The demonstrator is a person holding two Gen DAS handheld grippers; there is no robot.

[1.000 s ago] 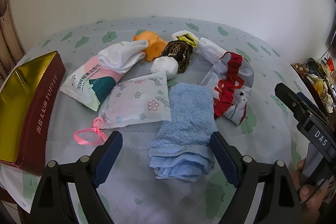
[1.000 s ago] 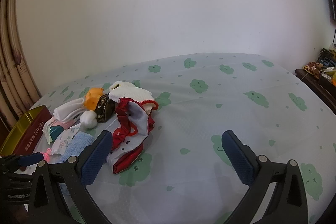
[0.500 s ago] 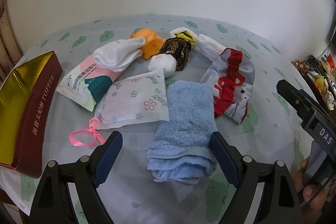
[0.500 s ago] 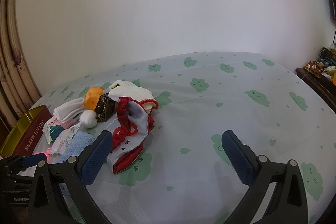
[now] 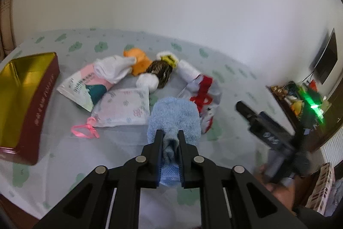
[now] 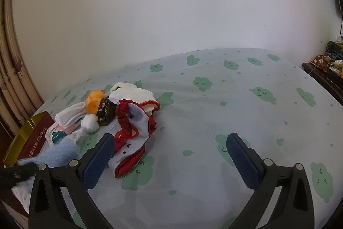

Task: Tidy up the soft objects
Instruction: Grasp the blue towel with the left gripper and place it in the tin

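Blue towel (image 5: 174, 115): folded terry cloth, near end pinched between the narrow-set jaws of the left hand-held gripper (image 5: 169, 138), which have just been closing onto it; far end bulges out past the fingertips. Towel sits at the near edge of the pile on the bed (image 6: 235, 100), cloud-print sheet

Just left of towel: floral drawstring pouch (image 5: 123, 107) with pink ribbon (image 5: 83, 130). Beyond that, a pink-and-teal wipes packet (image 5: 83, 87) with white socks (image 5: 113, 68) lying on it. Just right of towel: red-and-grey garment (image 5: 205, 93). Behind: orange plush (image 5: 139, 60), brown patterned item (image 5: 160, 71), white pompom (image 5: 148, 82)

Gold-lined toffee tin (image 5: 25, 104), open, well left of the pile

Right hand-held gripper (image 6: 169, 153): jaws wide, nothing between them, over bare sheet beside the red-and-grey garment
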